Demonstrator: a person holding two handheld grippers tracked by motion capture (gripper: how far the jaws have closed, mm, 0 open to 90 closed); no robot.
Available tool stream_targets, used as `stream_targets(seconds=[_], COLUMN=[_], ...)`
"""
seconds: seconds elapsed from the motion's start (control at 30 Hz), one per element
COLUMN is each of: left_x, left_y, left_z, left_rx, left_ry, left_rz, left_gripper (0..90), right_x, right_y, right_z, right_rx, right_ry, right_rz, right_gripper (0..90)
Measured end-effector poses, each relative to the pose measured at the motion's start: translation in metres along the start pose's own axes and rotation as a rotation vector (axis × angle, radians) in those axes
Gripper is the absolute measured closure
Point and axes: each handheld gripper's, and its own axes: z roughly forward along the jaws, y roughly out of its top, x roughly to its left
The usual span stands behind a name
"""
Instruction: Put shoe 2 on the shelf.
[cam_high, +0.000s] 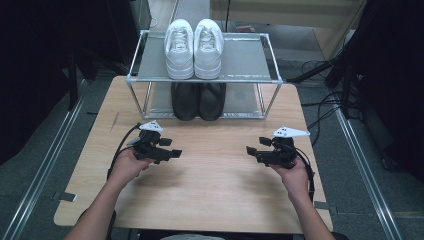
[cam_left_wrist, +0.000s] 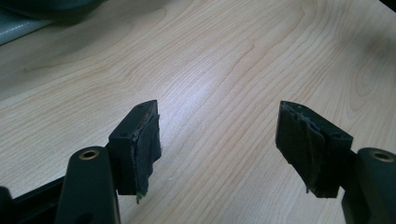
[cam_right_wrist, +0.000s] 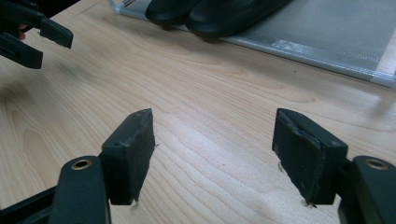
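Observation:
A two-tier metal shoe rack stands at the far side of the wooden table. A pair of white sneakers sits on its top shelf and a pair of black shoes on the bottom shelf; the black shoes' toes lie ahead in the right gripper view. My left gripper is open over the table's left middle, pointing right. My right gripper is open at the right middle, pointing left. In both gripper views the jaws stand wide apart over bare wood, left gripper, right gripper.
Black cables trail from both grippers. Metal rails run along the floor on both sides of the table. Dark stands and cables crowd the floor at the far right. The rack's grey bottom shelf lies ahead of the right gripper.

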Motion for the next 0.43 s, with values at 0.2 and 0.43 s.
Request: stream_targets(seconds=[0.2,0.43], left_x=[0.000,-0.003], left_y=[0.000,-0.003], left_z=[0.001,0.011], left_rx=[0.006,0.060], left_ry=[0.003,-0.003], left_rz=[0.003,0.020], left_gripper=[31.0,28.6], right_x=[0.001,0.002], right_y=[0.000,-0.003], right_z=[0.001,0.008], right_rx=[0.006,0.057], right_ry=[-0.002,0.006], right_rz=[-0.008,-0.053], right_gripper=[29.5,25.3])
